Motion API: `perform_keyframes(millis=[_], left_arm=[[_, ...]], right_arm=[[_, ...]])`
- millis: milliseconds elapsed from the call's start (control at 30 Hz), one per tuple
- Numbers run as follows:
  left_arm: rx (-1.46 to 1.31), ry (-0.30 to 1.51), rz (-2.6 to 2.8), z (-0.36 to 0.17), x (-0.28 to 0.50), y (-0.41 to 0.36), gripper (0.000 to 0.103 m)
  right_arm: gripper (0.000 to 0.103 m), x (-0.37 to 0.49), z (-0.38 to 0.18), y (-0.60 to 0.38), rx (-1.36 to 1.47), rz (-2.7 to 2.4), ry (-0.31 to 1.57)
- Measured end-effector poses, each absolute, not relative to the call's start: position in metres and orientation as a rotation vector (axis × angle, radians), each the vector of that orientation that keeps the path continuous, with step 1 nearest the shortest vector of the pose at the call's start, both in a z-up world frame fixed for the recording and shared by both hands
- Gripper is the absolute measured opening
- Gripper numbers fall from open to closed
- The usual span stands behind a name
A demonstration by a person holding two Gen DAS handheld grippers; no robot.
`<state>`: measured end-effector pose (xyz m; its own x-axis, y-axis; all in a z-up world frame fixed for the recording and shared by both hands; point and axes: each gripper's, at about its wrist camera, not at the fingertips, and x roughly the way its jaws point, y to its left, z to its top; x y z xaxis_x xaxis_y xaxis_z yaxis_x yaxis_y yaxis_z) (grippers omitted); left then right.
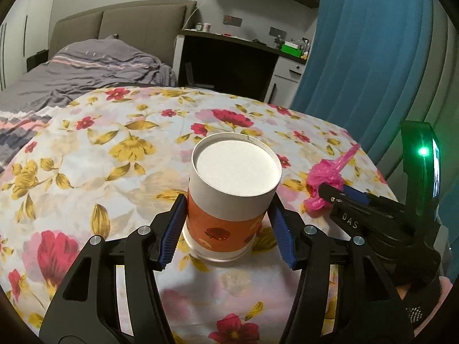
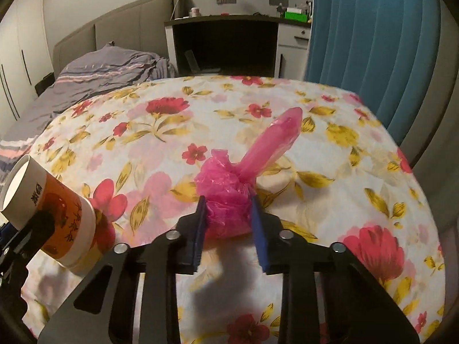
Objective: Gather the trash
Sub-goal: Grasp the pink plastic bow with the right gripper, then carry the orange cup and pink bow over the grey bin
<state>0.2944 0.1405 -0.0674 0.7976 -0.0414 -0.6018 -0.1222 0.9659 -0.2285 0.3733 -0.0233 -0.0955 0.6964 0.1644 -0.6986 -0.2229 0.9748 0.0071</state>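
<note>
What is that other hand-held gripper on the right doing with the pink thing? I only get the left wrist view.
Observer: In the right wrist view, the right hand-held gripper has its blue pads pressed on either side of the crumpled pink plastic bag, which lies on the flowered cloth.
Operator: Is the bag just a ball?
Observer: No. A long twisted tail sticks out of it, pointing away from the gripper and towards the blue curtain.
Operator: Is there anything on the side of my cup that I can't see?
Observer: Yes. The paper cup has dark printed characters running down its side.
</note>
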Motion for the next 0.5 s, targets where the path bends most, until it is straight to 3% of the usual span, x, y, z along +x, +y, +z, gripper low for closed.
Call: perform_keyframes(millis=[500], left_arm=[[-0.221,0.624,-0.011,-0.05,0.276,0.112,0.056]], right_arm=[[0.027,0.287,-0.04,-0.067,-0.083,0.257,0.631]])
